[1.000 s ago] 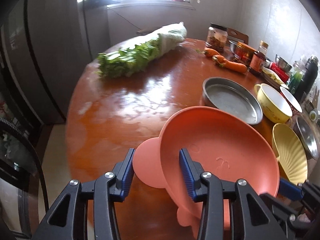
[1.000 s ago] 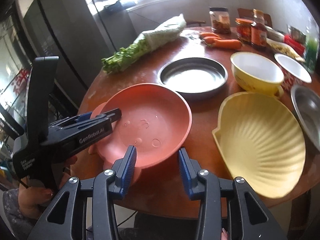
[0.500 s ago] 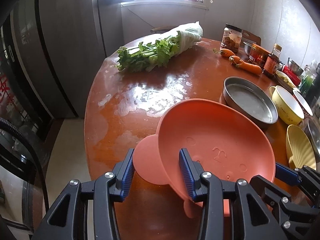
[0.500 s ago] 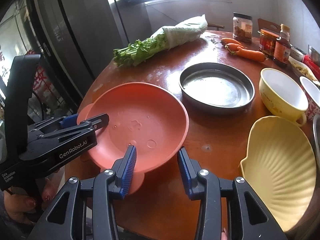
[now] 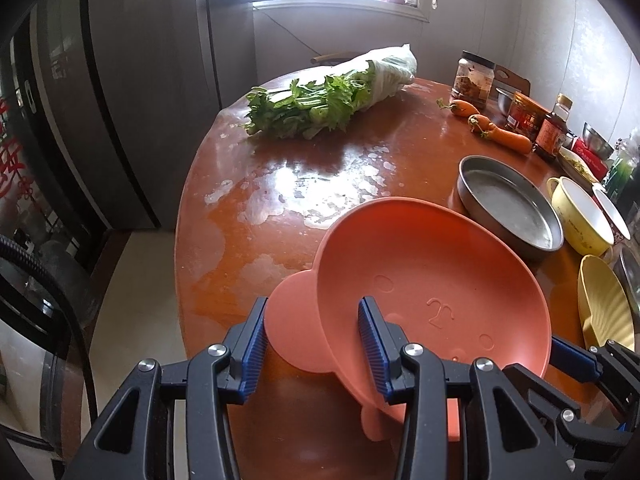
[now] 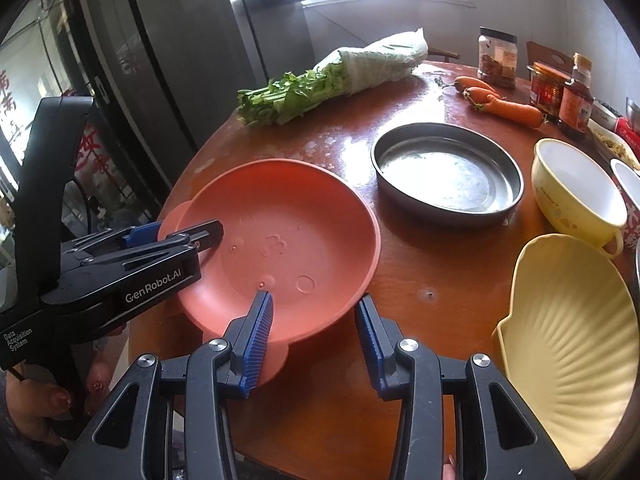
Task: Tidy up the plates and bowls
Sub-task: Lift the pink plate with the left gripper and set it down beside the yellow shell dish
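A salmon-pink bear-shaped bowl (image 5: pixel 432 296) with round ears is held above the brown table's near-left part; it also shows in the right wrist view (image 6: pixel 288 240). My left gripper (image 5: pixel 312 344) has its jaws around the bowl's left rim by one ear; the right wrist view shows it (image 6: pixel 188 236) pinching that rim. My right gripper (image 6: pixel 316 332) straddles the bowl's near rim with its jaws apart. A round metal pan (image 6: pixel 446 172), a yellow bowl (image 6: pixel 576 188) and a yellow shell-shaped plate (image 6: pixel 576 344) sit to the right.
A bundle of leafy greens (image 5: pixel 332 96) lies at the table's far side. Carrots (image 6: pixel 504 104), jars and sauce bottles (image 6: pixel 576 96) stand at the far right. A dark refrigerator (image 5: pixel 120 100) stands left of the table (image 5: pixel 320 176).
Both grippers and the pink bowl have shifted left and back toward the table's near-left edge; the metal pan and yellow dishes now sit further right in both views.
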Available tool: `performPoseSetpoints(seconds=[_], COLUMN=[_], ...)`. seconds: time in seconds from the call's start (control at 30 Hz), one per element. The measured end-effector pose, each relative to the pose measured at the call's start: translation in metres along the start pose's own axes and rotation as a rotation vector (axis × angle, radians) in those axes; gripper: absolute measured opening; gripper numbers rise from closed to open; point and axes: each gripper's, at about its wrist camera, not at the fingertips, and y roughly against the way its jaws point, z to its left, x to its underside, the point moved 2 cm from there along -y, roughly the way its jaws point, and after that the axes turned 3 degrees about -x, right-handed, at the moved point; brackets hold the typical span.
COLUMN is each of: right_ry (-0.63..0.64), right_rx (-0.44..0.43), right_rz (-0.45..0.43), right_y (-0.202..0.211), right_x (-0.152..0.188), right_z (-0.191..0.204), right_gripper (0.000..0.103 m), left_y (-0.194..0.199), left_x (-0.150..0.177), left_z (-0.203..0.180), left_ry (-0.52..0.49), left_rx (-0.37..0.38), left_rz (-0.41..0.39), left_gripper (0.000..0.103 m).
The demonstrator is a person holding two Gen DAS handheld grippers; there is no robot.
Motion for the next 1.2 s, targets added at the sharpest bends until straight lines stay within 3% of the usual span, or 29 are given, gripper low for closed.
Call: performPoseSetpoints(seconds=[0.37, 0.77, 1.2], right_ry=[0.011, -0.013, -0.025], right_rx=[0.025, 0.007, 0.015], right_rz=[-0.012, -0.026, -0.126], right_y=[0.009, 0.018, 0.066], right_x=[0.001, -0.002, -0.005], right_z=[-0.004, -0.009, -0.020], right_gripper=[0.048, 0.054, 0.061], left_y=[0.004, 0.020, 0.069], left_x=[0.000, -0.006, -0.012], left_z=[-0.010, 0.010, -0.011], left_ry=[-0.012, 0.068, 0.043], left_rx=[0.014, -0.002, 0.013], left_rz=[-0.022, -0.067, -0.149], left_gripper=[0.055, 0.071, 0.074])
